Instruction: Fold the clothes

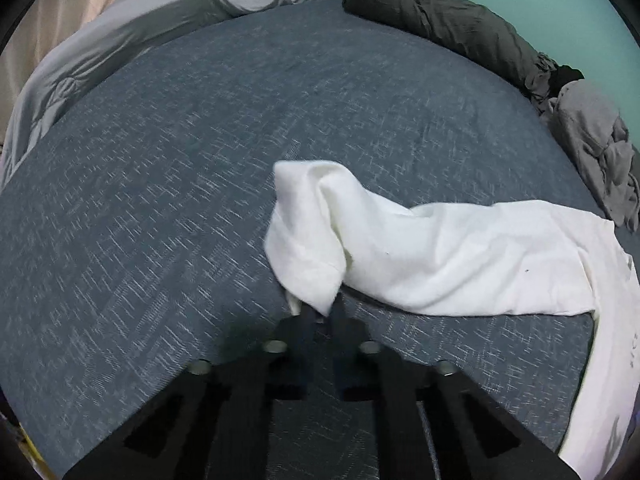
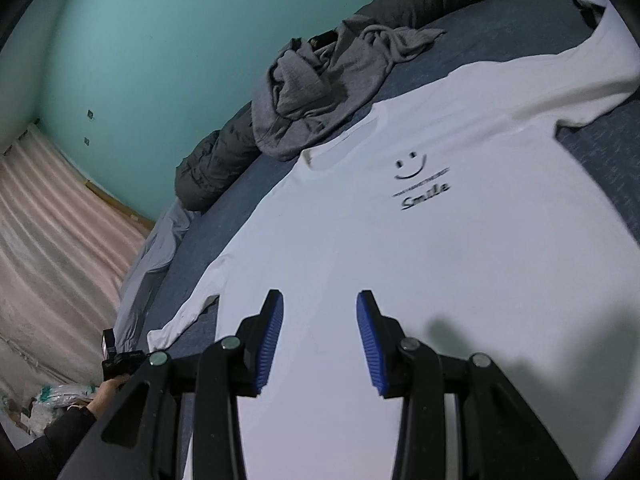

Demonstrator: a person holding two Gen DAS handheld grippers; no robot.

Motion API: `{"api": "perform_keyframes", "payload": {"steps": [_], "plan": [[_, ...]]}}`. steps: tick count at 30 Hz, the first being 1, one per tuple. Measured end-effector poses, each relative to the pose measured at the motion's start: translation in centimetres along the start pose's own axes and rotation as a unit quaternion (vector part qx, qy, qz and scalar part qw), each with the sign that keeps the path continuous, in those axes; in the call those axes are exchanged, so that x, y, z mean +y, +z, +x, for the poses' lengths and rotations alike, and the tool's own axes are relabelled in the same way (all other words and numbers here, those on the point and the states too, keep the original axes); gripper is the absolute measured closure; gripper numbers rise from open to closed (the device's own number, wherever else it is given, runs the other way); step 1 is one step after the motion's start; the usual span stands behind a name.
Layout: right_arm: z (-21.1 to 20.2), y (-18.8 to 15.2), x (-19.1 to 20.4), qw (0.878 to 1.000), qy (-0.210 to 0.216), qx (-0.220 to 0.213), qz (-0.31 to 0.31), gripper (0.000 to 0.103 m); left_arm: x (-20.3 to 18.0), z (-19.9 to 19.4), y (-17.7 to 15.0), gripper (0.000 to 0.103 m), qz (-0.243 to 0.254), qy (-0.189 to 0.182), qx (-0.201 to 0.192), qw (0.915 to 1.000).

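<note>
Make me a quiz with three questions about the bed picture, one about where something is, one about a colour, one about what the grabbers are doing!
1. Where is the crumpled grey garment?
A. On the floor
B. By the neck of the white T-shirt
C. In a gripper

2. What colour is the wall?
A. Yellow
B. Teal
C. Red

3. What is the left hand-held gripper doing?
A. Pinching the white sleeve
B. Holding nothing
C. Gripping a pillow

Answers:
1 B, the grey heap lies just past the collar.
2 B, the wall behind the bed is teal.
3 A, its fingers close on the sleeve's end, while the right hand-held gripper hovers open over the shirt.
</note>
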State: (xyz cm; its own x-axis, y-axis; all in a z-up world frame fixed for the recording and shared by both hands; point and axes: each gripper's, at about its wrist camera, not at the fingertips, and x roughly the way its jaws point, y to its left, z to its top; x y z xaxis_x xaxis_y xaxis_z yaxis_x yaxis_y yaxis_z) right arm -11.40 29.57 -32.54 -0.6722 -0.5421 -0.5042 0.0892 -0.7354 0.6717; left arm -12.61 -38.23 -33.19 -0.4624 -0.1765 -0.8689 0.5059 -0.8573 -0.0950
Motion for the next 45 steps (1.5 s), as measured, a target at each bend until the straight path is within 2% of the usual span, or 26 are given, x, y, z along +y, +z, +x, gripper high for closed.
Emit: {"api": "perform_keyframes", "payload": {"steps": [3,7,10,13,16,19,25,26,27,29,31,33,36,41,43,44,45], "plan": [[0.6,-0.2,0.8,1.000,0.003,0.007,-0.016,0.065,0.7,-1.3,0.8,0.101,0.004,-0.006,0.001,1.0000],[0.8,-0.3,0.8,1.000,0.014,0.010,-0.005,0.065,2.6,-3.9,2.4,0.101,-0.015,-0.009,-0.002,0.9999],[0.7,-0.3,0.7,1.000,0.019,0.008,0.005,0.065,4.0,-5.6,3.7,0.101,-0.022,-0.013,0.007,0.9996],[0.6,-0.3,0.6,1.000,0.022,0.005,0.009,0.065,4.8,-6.4,3.7,0.101,-0.021,-0.018,0.026,0.9993],[0.6,-0.4,0.6,1.000,0.021,0.006,0.007,0.065,6.3,-5.2,2.7,0.101,-0.052,-0.033,0.059,0.9964],[0.8,-0.5,0.8,1.000,0.025,0.010,0.005,0.065,7.2,-2.3,0.9,0.098,-0.073,-0.038,0.119,0.9894],[0.9,-0.5,0.7,1.000,0.022,0.012,0.005,0.065,7.3,-1.5,-1.0,0.096,-0.060,-0.027,0.115,0.9913],[1.0,-0.5,0.6,1.000,0.021,0.012,0.005,0.065,7.4,-1.7,-1.0,0.089,-0.063,-0.032,0.106,0.9918],[1.0,-0.5,0.6,1.000,0.021,0.013,0.006,0.065,7.4,-2.1,-0.9,0.077,-0.067,-0.038,0.095,0.9924],[1.1,-0.6,0.6,1.000,0.020,0.014,0.006,0.065,7.6,-2.7,-0.5,0.064,-0.071,-0.041,0.071,0.9941],[1.2,-0.6,0.6,1.000,0.018,0.014,0.005,0.065,7.9,-3.1,0.1,0.064,-0.077,-0.034,0.048,0.9953],[1.2,-0.7,0.6,1.000,0.017,0.015,0.004,0.065,8.3,-2.8,0.7,0.064,-0.093,-0.035,0.043,0.9941],[1.4,-0.7,0.7,1.000,0.014,0.016,0.002,0.065,8.4,-1.8,1.3,0.064,-0.105,-0.033,0.043,0.9930],[1.6,-0.8,0.5,1.000,0.008,0.018,0.001,0.065,7.3,0.3,1.2,0.064,-0.089,-0.029,0.054,0.9941],[1.7,-0.7,0.4,1.000,0.006,0.019,0.002,0.065,6.4,0.8,0.7,0.077,-0.072,-0.040,0.063,0.9946],[1.7,-0.7,0.4,1.000,0.006,0.019,0.003,0.065,6.0,1.0,0.4,0.087,-0.063,-0.043,0.067,0.9948],[1.7,-0.7,0.3,1.000,0.006,0.019,0.004,0.065,5.6,1.1,0.1,0.090,-0.054,-0.043,0.072,0.9950]]}}
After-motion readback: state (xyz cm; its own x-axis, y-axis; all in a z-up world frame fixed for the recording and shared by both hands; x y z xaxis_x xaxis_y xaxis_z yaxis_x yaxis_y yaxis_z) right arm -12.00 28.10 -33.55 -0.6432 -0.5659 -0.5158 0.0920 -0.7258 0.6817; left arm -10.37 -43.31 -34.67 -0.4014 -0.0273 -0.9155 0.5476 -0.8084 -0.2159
